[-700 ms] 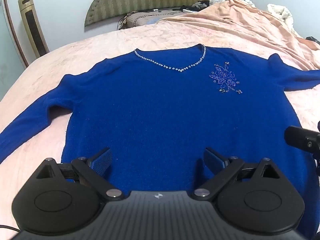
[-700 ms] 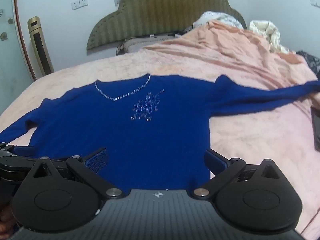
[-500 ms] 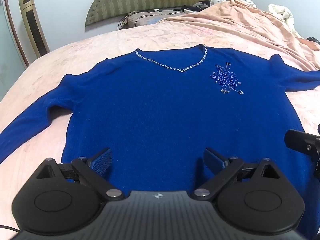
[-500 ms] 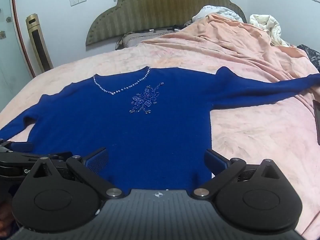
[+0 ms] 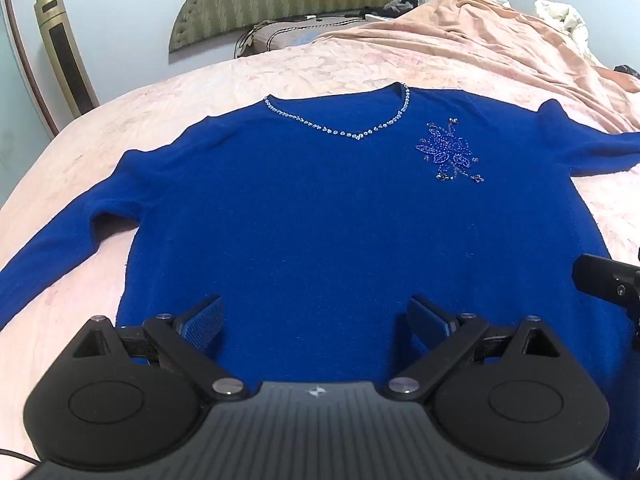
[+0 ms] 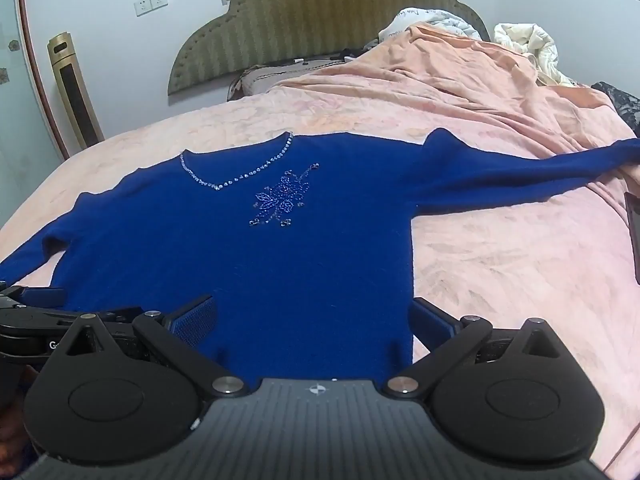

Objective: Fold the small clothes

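A royal blue long-sleeved sweater lies flat, front up, on the bed, with a beaded V-neck and a beaded flower. It also shows in the right wrist view. Both sleeves are spread outward: the left one and the right one. My left gripper is open and empty over the hem's left part. My right gripper is open and empty over the hem's right corner. Each gripper's edge shows in the other's view.
The bed has a pink patterned cover. A rumpled peach blanket and white bedding lie at the far right. A green padded headboard and a tall gold floor unit stand behind. A dark object lies at the right edge.
Both grippers have shifted slightly; the views tilt a little and the sweater sits a bit lower in the frames. Jaws stay open. The sweater has not moved.
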The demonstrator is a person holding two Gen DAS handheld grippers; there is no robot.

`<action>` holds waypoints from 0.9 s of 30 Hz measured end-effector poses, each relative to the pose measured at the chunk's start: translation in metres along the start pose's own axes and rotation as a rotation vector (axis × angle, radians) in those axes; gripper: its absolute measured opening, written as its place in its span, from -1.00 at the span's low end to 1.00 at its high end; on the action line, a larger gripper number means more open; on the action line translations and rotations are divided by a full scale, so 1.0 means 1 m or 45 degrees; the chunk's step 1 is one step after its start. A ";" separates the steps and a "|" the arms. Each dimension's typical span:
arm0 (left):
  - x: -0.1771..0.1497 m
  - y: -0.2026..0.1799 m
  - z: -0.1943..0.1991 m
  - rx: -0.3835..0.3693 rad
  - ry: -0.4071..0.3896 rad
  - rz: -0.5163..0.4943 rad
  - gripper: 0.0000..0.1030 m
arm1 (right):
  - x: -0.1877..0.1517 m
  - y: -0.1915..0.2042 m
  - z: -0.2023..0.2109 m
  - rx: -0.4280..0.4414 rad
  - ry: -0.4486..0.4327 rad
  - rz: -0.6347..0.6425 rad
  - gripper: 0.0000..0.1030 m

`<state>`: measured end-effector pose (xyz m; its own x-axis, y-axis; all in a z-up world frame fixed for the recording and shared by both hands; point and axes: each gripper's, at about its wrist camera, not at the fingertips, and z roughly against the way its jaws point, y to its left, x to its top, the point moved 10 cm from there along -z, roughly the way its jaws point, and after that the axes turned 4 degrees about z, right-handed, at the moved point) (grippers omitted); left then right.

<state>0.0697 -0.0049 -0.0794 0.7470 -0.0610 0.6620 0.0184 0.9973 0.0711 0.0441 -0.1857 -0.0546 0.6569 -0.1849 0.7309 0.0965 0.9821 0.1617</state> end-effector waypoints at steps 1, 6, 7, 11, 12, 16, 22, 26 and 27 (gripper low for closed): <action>0.000 0.000 0.000 0.004 0.001 -0.002 0.91 | 0.000 -0.001 0.000 0.001 0.001 -0.003 0.99; -0.002 0.000 -0.002 0.011 0.008 -0.009 0.91 | -0.002 -0.004 -0.001 -0.001 0.007 -0.018 0.99; -0.002 -0.001 -0.003 0.012 0.008 -0.010 0.91 | -0.002 -0.004 -0.001 -0.002 0.009 -0.020 1.00; -0.003 -0.002 -0.003 0.014 0.008 -0.009 0.91 | -0.005 -0.006 -0.003 -0.003 0.016 -0.029 1.00; -0.003 -0.002 -0.003 0.010 0.009 -0.004 0.91 | -0.005 -0.007 -0.003 -0.003 0.017 -0.030 0.99; -0.003 0.000 -0.005 -0.002 0.017 0.017 0.91 | -0.005 -0.007 -0.003 -0.005 0.021 -0.034 0.99; -0.005 0.002 -0.007 0.022 0.028 0.019 0.91 | -0.006 -0.007 -0.004 -0.007 0.029 -0.040 0.99; -0.005 0.002 -0.007 0.026 0.031 0.030 0.91 | -0.007 -0.007 -0.005 -0.003 0.031 -0.043 0.99; -0.005 0.002 -0.007 0.026 0.032 0.031 0.91 | -0.007 -0.007 -0.005 -0.003 0.031 -0.044 0.99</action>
<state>0.0708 -0.0024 -0.0883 0.7633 -0.0355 0.6450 -0.0132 0.9974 0.0706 0.0423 -0.1915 -0.0639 0.6709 -0.2179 0.7088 0.1210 0.9752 0.1853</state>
